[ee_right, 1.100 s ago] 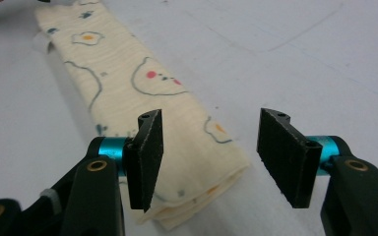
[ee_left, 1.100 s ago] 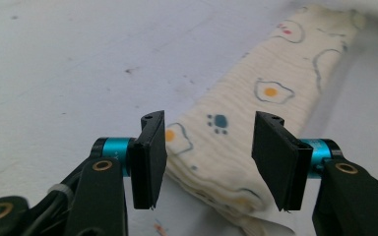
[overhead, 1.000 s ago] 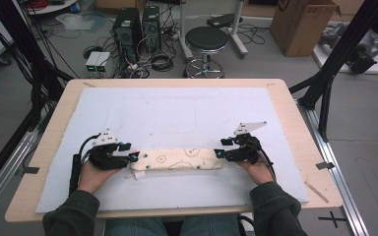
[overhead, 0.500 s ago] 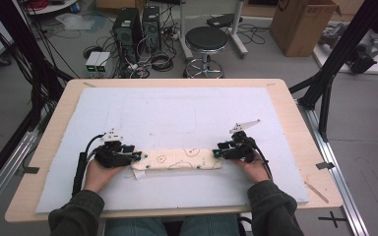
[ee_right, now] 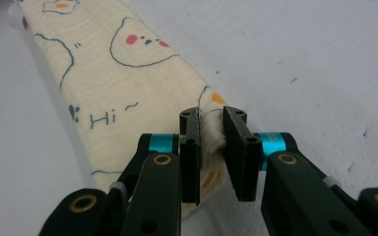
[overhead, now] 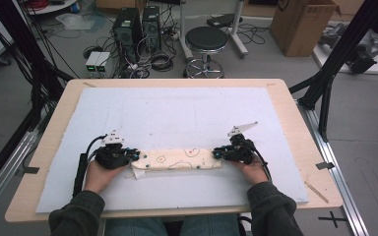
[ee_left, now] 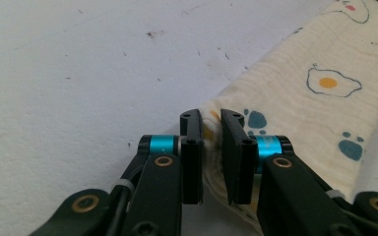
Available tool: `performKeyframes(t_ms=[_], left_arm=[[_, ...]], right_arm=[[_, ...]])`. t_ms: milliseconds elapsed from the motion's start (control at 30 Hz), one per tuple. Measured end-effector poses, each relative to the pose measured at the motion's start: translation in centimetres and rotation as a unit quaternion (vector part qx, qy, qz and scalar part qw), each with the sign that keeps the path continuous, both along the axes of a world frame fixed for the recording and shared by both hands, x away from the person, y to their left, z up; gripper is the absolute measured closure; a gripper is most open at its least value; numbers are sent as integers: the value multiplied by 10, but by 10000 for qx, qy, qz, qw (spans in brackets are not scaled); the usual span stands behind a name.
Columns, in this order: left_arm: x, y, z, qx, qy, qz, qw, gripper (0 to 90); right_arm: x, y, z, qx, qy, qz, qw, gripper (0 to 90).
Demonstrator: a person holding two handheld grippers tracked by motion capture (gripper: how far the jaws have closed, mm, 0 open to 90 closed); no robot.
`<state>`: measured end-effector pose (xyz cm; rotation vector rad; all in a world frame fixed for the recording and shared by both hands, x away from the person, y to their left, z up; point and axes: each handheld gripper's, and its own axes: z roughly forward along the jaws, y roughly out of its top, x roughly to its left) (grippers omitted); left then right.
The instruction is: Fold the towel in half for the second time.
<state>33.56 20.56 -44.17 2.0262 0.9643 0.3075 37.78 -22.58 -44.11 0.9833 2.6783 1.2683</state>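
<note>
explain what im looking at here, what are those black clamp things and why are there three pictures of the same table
A person sits at a table and holds a hand tool in each hand: a two-jaw gripper, like big tongs. The high view comes from a fixed camera above, looking down on the table; the left gripper and the right gripper show there at the two ends of a long folded cloth. The other two pictures come from small cameras riding on the grippers, looking along their black jaws. The cloth is cream, printed with fried eggs, bears and the word "Hi", and lies on a white mat. The jaws of both grippers have just been closing, and each pair now pinches one end of the cloth, bunching the fabric between the pads.
</note>
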Motion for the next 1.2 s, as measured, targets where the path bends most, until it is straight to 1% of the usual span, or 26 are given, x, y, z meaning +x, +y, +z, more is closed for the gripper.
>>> performKeyframes(t_ms=[67, 200, 267, 300, 367, 400, 467, 533, 633, 767, 800, 833, 900, 1067, 1100, 1133, 1200], left_arm=[[0, 0, 0, -7, -26, -10, 10000, 809], [-1, 0, 2, 0, -92, 2, 10000, 813], [-2, 1, 4, -31, -125, 19, 9999, 815], [-2, 1, 4, -89, -146, 46, 9998, 816], [-2, 1, 6, -59, -180, 63, 9998, 817], [-2, 1, 6, -35, -187, 69, 9998, 817], [-2, 1, 7, -3, -214, 67, 9997, 818], [-1, 0, 9, 3, -246, 87, 9997, 819], [1, 1, 11, -44, -284, 143, 9995, 819], [5, 0, 11, -80, -321, 235, 9992, 819], [6, 1, 11, -68, -324, 233, 9992, 819], [7, 2, 11, -91, -322, 261, 9991, 819], [9, 3, 11, -113, -337, 309, 9989, 819], [16, 6, 10, -258, -357, 470, 9979, 819], [18, 6, 10, -198, -308, 447, 9983, 819], [20, 5, 11, -167, -342, 458, 9982, 818], [24, 4, 15, -244, -433, 504, 9975, 819]], right_arm=[[0, -1, 1, 56, -3, -5, 10000, 783], [-2, 0, 3, -11, -121, 7, 9999, 787], [-2, 0, 5, -9, -145, 4, 9999, 788], [-2, -1, 6, -7, -149, -21, 9999, 788], [-3, 0, 9, 12, -221, -18, 9998, 789], [-3, 0, 11, 2, -231, -18, 9997, 789], [-2, 3, 13, -41, -325, -16, 9995, 791], [-1, 4, 14, -67, -308, -24, 9995, 792], [2, 4, 13, -79, -308, -57, 9995, 792], [4, 4, 16, -110, -351, -91, 9993, 793], [5, 5, 17, -116, -363, -89, 9992, 792], [6, 5, 18, -112, -414, -83, 9990, 792], [10, 6, 21, -99, -433, -114, 9989, 793], [19, 9, 26, -124, -482, -193, 9986, 793], [22, 10, 27, -151, -505, -207, 9984, 793], [24, 10, 28, -151, -515, -239, 9983, 792], [29, 10, 30, -160, -523, -295, 9981, 793]])
